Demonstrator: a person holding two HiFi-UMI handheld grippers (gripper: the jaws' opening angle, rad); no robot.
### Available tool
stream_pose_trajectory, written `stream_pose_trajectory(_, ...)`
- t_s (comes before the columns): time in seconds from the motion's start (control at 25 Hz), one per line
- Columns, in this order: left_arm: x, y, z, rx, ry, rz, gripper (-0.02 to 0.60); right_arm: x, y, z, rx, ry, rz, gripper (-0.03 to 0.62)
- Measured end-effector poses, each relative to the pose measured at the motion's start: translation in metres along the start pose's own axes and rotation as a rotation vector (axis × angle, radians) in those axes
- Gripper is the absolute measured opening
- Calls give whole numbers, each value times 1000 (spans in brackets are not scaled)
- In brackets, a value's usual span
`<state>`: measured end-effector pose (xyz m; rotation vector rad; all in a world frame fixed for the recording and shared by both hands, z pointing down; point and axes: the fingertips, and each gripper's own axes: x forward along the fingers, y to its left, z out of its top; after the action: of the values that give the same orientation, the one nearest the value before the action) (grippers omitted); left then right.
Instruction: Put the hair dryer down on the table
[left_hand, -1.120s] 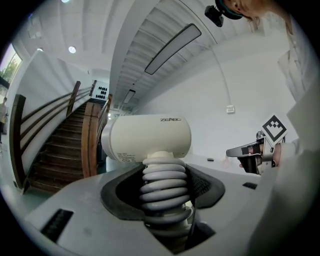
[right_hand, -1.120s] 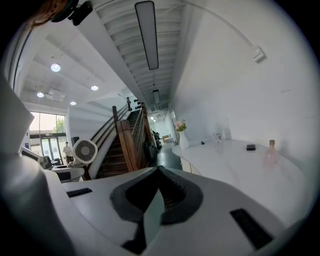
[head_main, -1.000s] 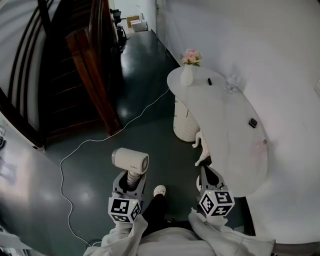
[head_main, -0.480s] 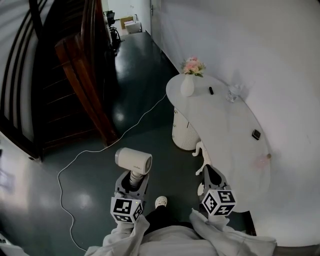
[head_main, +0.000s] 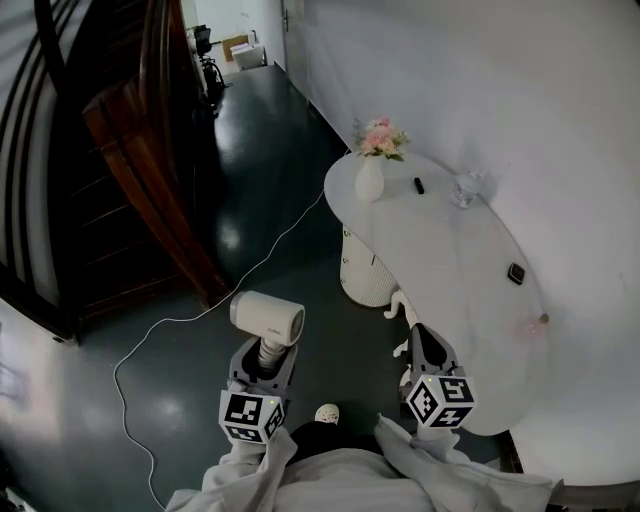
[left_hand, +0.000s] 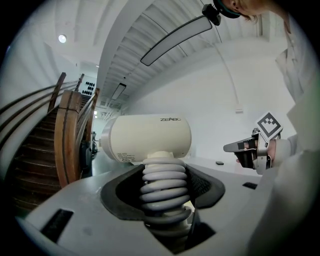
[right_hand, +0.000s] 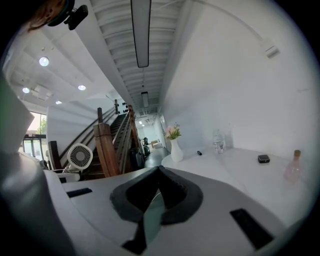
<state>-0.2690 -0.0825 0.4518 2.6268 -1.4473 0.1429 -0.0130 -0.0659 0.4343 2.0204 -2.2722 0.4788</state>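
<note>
A cream hair dryer with a ribbed grey handle stands upright over the dark floor, left of the table. My left gripper is shut on that handle; in the left gripper view the barrel lies crosswise above the jaws. The white curved table lies to the right. My right gripper hangs at the table's near edge, shut with nothing in it; its tips meet in the right gripper view.
On the table stand a white vase of pink flowers, a glass, a small black stick, a black box and a pink bottle. A white cable runs over the floor. A wooden stair post rises on the left.
The view has shifted slightly, with the table now a little nearer and lower in frame. Both grippers keep their pose, the hair dryer still held upright in the left one.
</note>
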Motion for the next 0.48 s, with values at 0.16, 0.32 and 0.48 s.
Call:
stream_pose_trajectory(0.16, 10, 7, -5, 19, 18, -28, 230, 7, -4, -8, 22, 4, -32, 49)
stream_pose_trajectory(0.32, 14, 11, -7, -26, 24, -40, 230, 9, -10, -8, 31, 19, -57, 49)
stream_pose_trajectory(0.48, 15, 19, -7, -51, 12, -28, 230, 22, -7, -7, 17, 31, -49, 49)
